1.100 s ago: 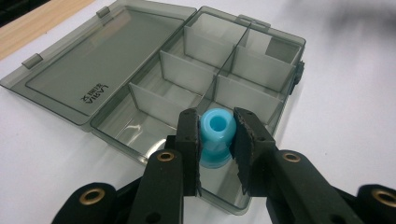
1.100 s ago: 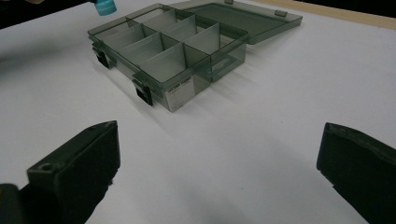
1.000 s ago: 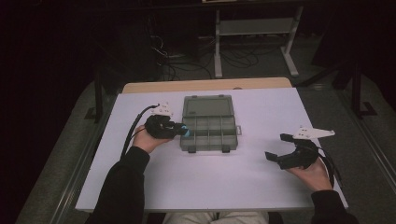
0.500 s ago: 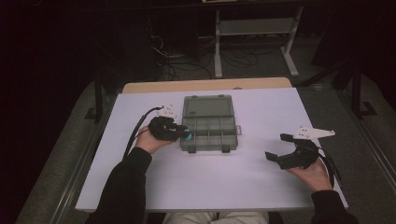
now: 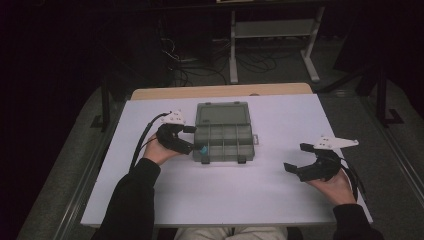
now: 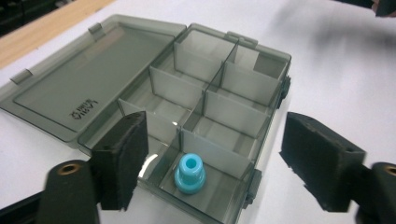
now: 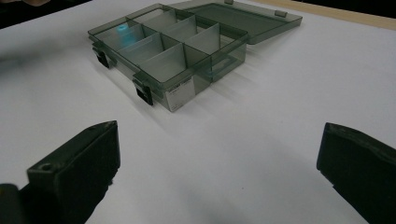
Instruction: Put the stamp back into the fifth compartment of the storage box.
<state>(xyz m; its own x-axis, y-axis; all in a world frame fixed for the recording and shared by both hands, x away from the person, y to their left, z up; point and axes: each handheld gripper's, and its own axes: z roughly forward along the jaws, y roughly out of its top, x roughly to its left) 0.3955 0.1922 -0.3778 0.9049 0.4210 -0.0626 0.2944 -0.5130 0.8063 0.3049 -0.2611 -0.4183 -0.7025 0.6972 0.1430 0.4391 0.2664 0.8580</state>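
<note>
Blue plug (image 6: 189,174) standing in the near corner slot of the open box (image 6: 233,105), touched by nothing. Left gripper (image 6: 212,165) just opened, jaws apart over it. Right gripper (image 5: 302,160) wide open, empty, well apart on the table (image 5: 250,200).

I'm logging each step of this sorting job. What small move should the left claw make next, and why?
Probably lift the left claw straight back from the organizer box. Its jaws have just been opening and stand apart, touching nothing, while the blue plug sits upright in the near corner compartment. The right claw rests open on the table, away from the box.
</note>
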